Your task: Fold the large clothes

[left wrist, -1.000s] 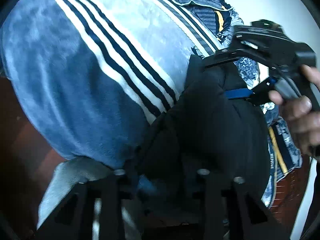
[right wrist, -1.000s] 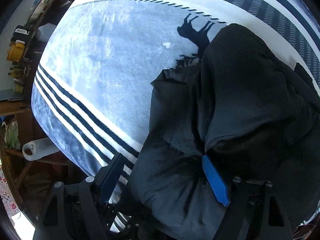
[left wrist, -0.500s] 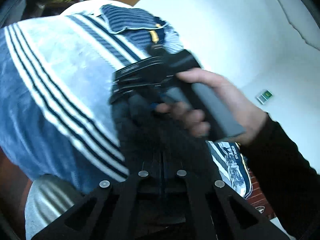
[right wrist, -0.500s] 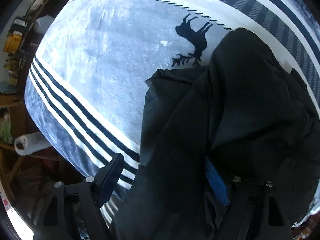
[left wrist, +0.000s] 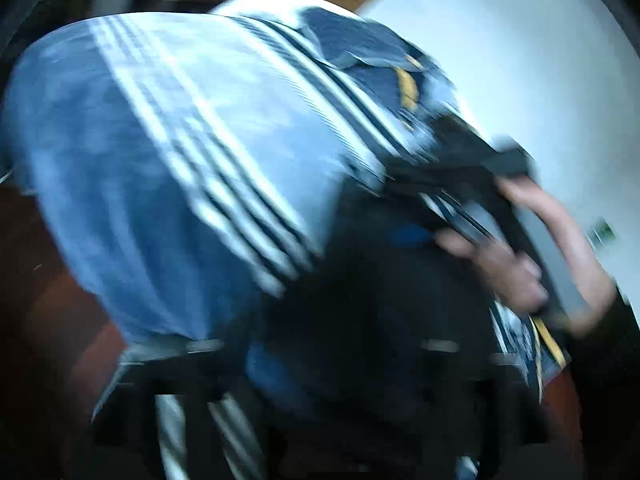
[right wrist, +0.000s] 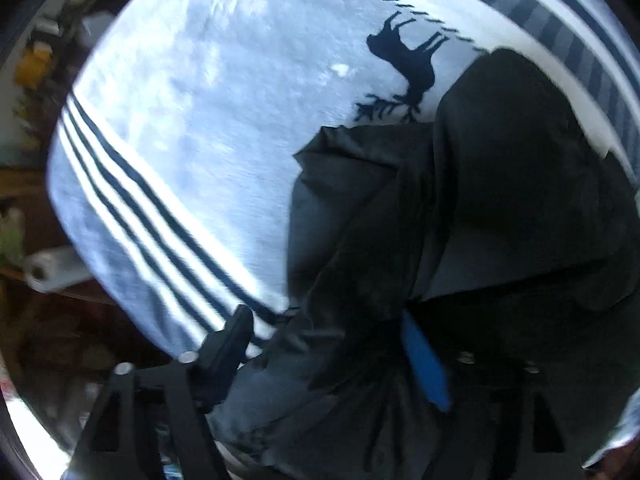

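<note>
A black garment (right wrist: 500,208) lies bunched on a light blue blanket (right wrist: 224,120) with dark and white stripes and a deer print (right wrist: 404,60). In the right wrist view my right gripper (right wrist: 336,344) is open, its fingers spread wide with black cloth heaped between them; the blue pad (right wrist: 424,364) shows on the right finger. In the blurred left wrist view the black garment (left wrist: 372,300) fills the space between the left gripper's fingers (left wrist: 320,356), which stand apart. The right gripper (left wrist: 480,184) and the hand holding it show at the right.
The blanket (left wrist: 140,168) covers a bed. A dark blue striped pillow (left wrist: 372,56) lies at the far end by a white wall (left wrist: 520,60). A white roll (right wrist: 52,272) and cluttered wooden shelves stand left of the bed. Reddish-brown floor lies below.
The left gripper was shut half a second ago and now stands apart, swinging down toward the black garment. The right gripper has shifted slightly over the garment, still open.
</note>
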The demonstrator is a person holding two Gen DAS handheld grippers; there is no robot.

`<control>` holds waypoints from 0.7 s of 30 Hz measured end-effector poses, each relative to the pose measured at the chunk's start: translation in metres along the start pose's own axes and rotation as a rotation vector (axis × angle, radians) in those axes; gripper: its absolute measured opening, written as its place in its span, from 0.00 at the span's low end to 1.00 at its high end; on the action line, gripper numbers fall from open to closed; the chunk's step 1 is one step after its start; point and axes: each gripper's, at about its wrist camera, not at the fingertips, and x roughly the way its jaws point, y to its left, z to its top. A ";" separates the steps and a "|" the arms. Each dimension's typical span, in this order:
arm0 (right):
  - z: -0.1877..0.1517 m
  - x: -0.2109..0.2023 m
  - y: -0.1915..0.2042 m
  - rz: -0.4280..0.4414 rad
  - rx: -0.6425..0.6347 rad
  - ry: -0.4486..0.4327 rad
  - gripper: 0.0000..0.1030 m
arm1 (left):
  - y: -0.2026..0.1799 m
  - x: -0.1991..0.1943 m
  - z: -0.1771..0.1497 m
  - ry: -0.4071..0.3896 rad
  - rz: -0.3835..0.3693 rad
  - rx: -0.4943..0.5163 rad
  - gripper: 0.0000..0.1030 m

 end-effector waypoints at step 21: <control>0.013 0.018 -0.006 -0.222 -0.156 0.059 0.74 | -0.115 0.021 -0.046 0.014 -0.183 0.431 0.02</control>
